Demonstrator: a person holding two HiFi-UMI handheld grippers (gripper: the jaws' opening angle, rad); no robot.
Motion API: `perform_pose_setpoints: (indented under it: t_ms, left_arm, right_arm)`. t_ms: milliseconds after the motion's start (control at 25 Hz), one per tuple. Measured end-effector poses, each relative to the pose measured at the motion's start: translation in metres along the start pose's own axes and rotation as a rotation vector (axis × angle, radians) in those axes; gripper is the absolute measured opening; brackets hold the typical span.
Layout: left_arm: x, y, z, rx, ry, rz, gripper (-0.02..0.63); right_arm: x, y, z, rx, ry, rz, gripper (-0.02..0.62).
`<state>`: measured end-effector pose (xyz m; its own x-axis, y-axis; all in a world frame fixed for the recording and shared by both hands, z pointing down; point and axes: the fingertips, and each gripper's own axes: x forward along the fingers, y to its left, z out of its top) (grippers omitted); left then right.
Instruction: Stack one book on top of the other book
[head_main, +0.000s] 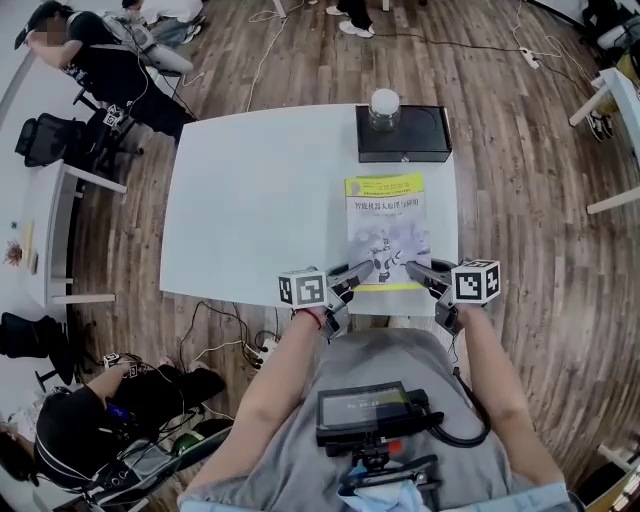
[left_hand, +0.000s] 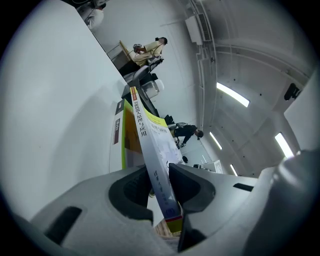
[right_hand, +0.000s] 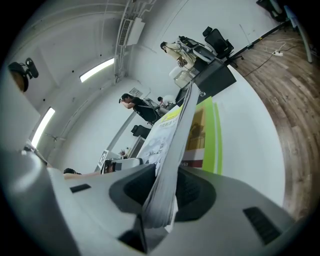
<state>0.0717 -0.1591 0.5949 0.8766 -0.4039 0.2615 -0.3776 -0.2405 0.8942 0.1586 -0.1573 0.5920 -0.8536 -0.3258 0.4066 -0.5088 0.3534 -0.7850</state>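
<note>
Head view: flat white table (head_main: 250, 200). Glossy yellow-green book (head_main: 387, 225) at its 6 o'clock edge, black book (head_main: 405, 145) w/ glass jar (head_main: 384, 108) on top at 12.
Left gripper view: left gripper (left_hand: 157, 172) fingers pinch the thin spine edge.
Right gripper view: right gripper (right_hand: 167, 175) fingers clamp the page edge.

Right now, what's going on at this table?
A person holds a gripper in each hand, and both are clamped on the near edge of a yellow-green book: the left gripper at its near left corner, the right gripper at its near right corner. The book lies roughly flat over the white table. The gripper views show another green and yellow cover just beneath it, probably the second book; whether they touch I cannot tell.
</note>
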Motion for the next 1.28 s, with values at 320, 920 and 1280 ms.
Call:
perform_pose_setpoints:
  t_ms: [320, 920, 1280]
  left_arm:
    - [0.022, 0.017, 0.015, -0.022, 0.013, 0.024, 0.107]
    - [0.032, 0.035, 0.018, 0.014, 0.102, 0.152, 0.112]
    - [0.031, 0.037, 0.018, 0.041, 0.150, 0.250, 0.126]
  right_arm:
    - [0.007, -0.028, 0.017, 0.029, 0.011, -0.008, 0.098]
    - [0.016, -0.044, 0.020, 0.049, 0.044, -0.014, 0.098]
    - [0.019, -0.044, 0.017, 0.054, 0.090, -0.053, 0.101]
